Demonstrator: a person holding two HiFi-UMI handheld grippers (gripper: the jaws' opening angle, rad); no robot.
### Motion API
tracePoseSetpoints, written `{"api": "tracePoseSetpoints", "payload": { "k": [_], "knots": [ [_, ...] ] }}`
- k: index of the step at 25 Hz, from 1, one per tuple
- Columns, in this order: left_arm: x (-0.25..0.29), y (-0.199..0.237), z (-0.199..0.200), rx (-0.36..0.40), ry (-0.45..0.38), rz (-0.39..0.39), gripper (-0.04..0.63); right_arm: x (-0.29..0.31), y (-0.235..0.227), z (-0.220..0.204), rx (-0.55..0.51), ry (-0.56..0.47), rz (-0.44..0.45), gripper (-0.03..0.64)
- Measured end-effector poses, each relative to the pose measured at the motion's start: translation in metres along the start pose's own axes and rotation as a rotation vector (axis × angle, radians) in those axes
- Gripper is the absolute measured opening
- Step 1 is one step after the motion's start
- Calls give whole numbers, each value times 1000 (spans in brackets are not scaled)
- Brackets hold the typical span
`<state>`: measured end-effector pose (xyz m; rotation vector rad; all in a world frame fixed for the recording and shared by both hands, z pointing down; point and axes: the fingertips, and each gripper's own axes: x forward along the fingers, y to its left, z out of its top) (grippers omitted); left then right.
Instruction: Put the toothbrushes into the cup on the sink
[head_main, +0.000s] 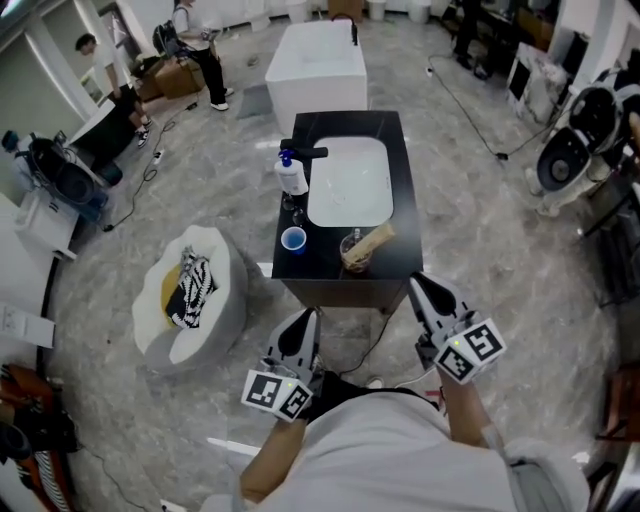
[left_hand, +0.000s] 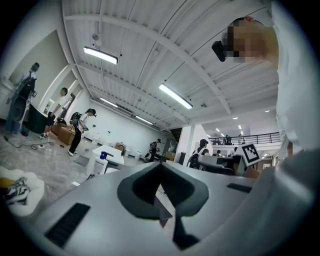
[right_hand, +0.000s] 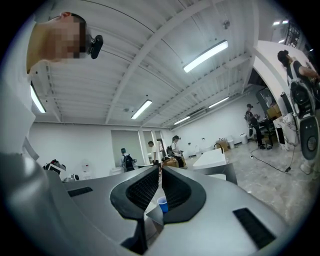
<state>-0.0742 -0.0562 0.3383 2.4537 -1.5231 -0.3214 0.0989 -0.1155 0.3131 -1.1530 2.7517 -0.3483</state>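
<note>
Left gripper (head_main: 303, 325) hangs low by the person's body, short of the sink cabinet. Its jaws are pressed together on nothing.

Further right, on the black surface (head_main: 345, 128), a soap bottle (head_main: 291, 175) stands at the left rim of the white basin (head_main: 350, 185). In front of the bottle is a blue cup (head_main: 293, 239), upright, with nothing visible inside it from above. Right of the cup, near the front edge, stands a clear glass (head_main: 352, 256). Something tan (head_main: 376, 238) leans out over its rim. That may be the toothbrushes, but the view is too small to say, and I cannot tell which of the two vessels the task means.

The right gripper (head_main: 420, 292) also sits short of the cabinet, its jaws drawn to a thin slit and empty. In its own view the blue cup shows beyond them.

I judge that two empty grippers standing off from the sink fit either of two stages. The brushes may be waiting to be fetched, or they may already stand in the glass with the job over. Any reach to the surface would call for going forward over the front edge with the jaws parted.
</note>
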Motion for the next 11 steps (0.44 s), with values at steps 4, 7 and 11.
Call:
{"api": "tracePoseSetpoints", "payload": {
  "k": [4,7,11],
  "knots": [
    [3,3,1,1,-4,0,3,3,1,-2,0,10,10,49],
    [7,4,2,-1,-4,-7,3,5,-2,0,-2,9,4,49],
    [12,8,0,-4,-1,-7,3,10,-8,0,-1,3,-1,49]
  ]
}}
